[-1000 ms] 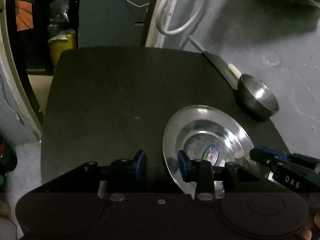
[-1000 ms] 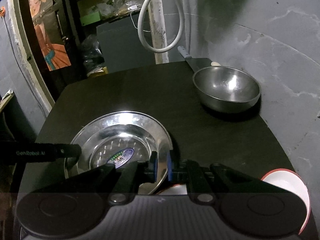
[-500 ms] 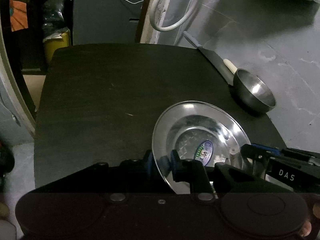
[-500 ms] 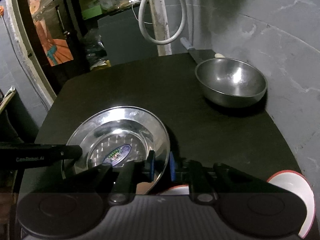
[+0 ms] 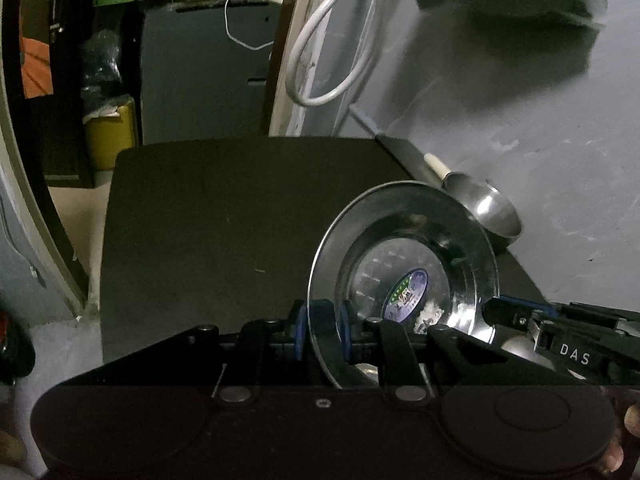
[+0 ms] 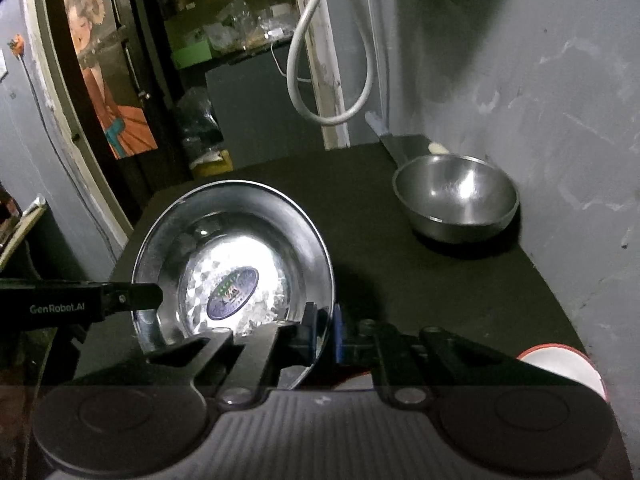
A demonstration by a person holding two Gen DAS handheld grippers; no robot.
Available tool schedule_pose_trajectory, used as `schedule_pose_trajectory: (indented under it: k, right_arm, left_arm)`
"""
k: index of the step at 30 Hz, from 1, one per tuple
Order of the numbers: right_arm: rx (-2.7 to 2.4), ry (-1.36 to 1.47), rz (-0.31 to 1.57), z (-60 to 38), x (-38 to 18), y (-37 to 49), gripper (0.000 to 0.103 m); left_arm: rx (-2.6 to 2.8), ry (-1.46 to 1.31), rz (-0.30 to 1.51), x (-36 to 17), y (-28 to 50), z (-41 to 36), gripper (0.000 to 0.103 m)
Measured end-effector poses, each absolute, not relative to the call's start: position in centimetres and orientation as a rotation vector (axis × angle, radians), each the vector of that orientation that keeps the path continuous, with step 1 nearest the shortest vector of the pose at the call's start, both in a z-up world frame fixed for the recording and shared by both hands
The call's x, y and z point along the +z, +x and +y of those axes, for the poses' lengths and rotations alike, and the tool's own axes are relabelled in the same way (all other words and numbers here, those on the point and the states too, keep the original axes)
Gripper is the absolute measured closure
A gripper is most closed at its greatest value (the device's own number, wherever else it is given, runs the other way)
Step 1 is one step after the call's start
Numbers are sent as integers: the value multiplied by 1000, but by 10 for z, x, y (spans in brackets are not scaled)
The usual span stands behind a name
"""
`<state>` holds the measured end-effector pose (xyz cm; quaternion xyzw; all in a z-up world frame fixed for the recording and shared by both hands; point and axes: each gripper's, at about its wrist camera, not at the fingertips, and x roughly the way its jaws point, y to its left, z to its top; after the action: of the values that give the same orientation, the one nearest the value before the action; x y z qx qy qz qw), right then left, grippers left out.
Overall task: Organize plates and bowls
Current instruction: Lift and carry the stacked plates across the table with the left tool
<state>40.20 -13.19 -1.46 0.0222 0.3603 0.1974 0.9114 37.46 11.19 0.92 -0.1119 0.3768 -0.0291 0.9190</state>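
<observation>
**Mia:** Where is the steel plate (image 6: 234, 276)?

**Sam:** It sits between the two claws, tipped up over the near part of the black table (image 5: 224, 216). The left gripper (image 5: 323, 330) pinches its left rim. The right gripper (image 6: 325, 330) pinches its right rim. Both claws are pressed tight on it, one on each side.

**Mia:** How many things can you count?

**Sam:** One plate. One steel bowl (image 6: 456, 200), sitting alone at the far right edge of the table, by the grey wall (image 6: 560, 120). One white bowl with a red rim (image 6: 568, 364) at the near right corner, partly hidden behind the right claw. Two grippers.

**Mia:** What does the plate look like?

**Sam:** It is round and shiny, with a wide flat rim and a deep middle. Light shines bright off the middle. A purple oval sticker (image 6: 234, 290) is stuck there. I cannot read the words on it.
</observation>
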Motion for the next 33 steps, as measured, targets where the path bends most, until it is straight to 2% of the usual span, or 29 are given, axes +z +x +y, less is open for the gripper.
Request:
schedule_pose_trajectory:
  k: [15,33]
  right_arm:
    - [437,88,714,-143,15,354,94]
    - [495,79,881,-151,-5,277,94]
  left_arm:
    - [-66,-211,730,44,328,107,85]
    - [-63,-160,917,21,255,103,84]
